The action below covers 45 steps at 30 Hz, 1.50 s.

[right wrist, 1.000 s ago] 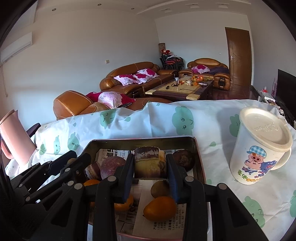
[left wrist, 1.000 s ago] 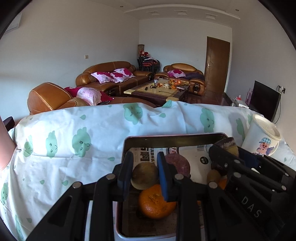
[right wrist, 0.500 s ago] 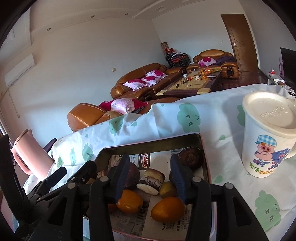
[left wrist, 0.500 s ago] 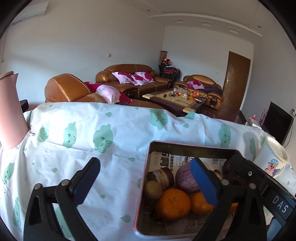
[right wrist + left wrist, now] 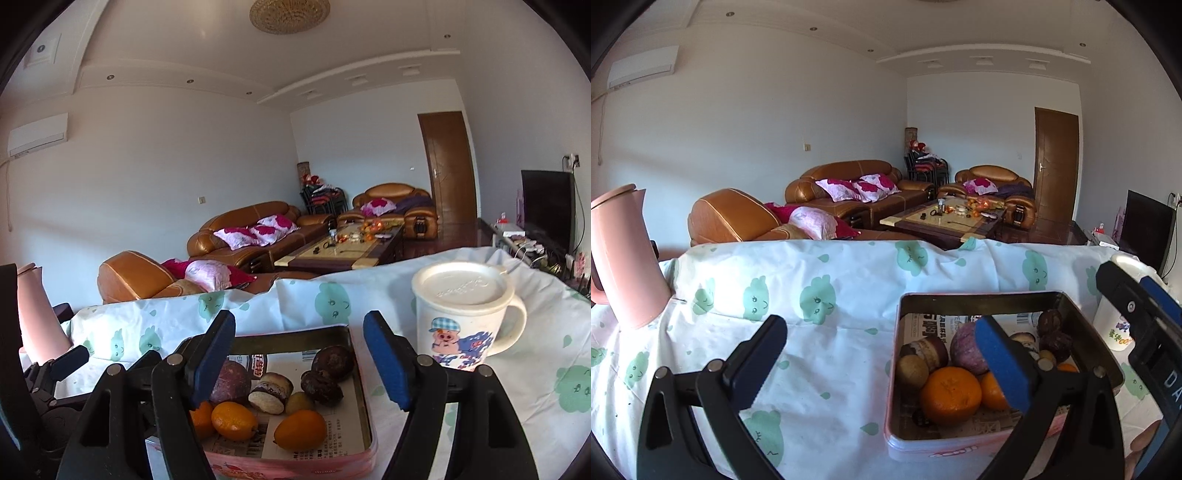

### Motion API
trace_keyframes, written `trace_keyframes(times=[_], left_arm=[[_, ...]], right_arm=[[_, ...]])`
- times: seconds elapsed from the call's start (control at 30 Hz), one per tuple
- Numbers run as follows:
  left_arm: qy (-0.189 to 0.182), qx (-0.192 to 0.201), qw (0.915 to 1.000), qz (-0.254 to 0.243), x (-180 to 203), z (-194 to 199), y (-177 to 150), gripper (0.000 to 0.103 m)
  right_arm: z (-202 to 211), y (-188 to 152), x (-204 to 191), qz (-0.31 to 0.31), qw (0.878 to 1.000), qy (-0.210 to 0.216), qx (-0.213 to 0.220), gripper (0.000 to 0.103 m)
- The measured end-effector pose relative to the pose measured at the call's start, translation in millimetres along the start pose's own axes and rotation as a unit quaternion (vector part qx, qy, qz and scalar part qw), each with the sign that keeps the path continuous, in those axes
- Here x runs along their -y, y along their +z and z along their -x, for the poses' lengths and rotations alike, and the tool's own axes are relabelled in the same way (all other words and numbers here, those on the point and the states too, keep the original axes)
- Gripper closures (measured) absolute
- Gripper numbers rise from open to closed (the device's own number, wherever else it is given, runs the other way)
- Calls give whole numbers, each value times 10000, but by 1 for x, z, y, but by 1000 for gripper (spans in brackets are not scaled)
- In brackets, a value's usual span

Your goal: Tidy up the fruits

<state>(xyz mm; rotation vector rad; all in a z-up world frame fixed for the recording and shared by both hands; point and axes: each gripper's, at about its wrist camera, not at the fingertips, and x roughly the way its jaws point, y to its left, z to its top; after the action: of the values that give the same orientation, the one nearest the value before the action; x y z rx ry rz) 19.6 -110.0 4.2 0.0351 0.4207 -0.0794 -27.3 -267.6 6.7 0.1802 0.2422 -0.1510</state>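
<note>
Both grippers, left [image 5: 879, 354] and right [image 5: 299, 354], hover spread wide and empty above the tin [image 5: 364, 373], where oranges [image 5: 950, 395] and other fruits lie gathered on newspaper lining, keeping them contained.

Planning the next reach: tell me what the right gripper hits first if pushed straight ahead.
Probably nothing in the tin: the open right gripper points over its far rim, so the tablecloth likely comes first. Depth is unclear.
</note>
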Motion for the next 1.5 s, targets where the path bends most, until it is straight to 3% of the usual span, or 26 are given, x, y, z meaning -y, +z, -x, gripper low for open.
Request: trace_keyframes(times=[0.67, 1.5], left_arm=[[-99, 420, 9991, -49, -16, 60, -21, 0], [-65, 441, 9990, -46, -15, 64, -22, 0]], right_arm=[[80, -11, -1, 126, 9957, -497, 770, 21], [83, -12, -2, 131, 9956, -528, 766, 19]])
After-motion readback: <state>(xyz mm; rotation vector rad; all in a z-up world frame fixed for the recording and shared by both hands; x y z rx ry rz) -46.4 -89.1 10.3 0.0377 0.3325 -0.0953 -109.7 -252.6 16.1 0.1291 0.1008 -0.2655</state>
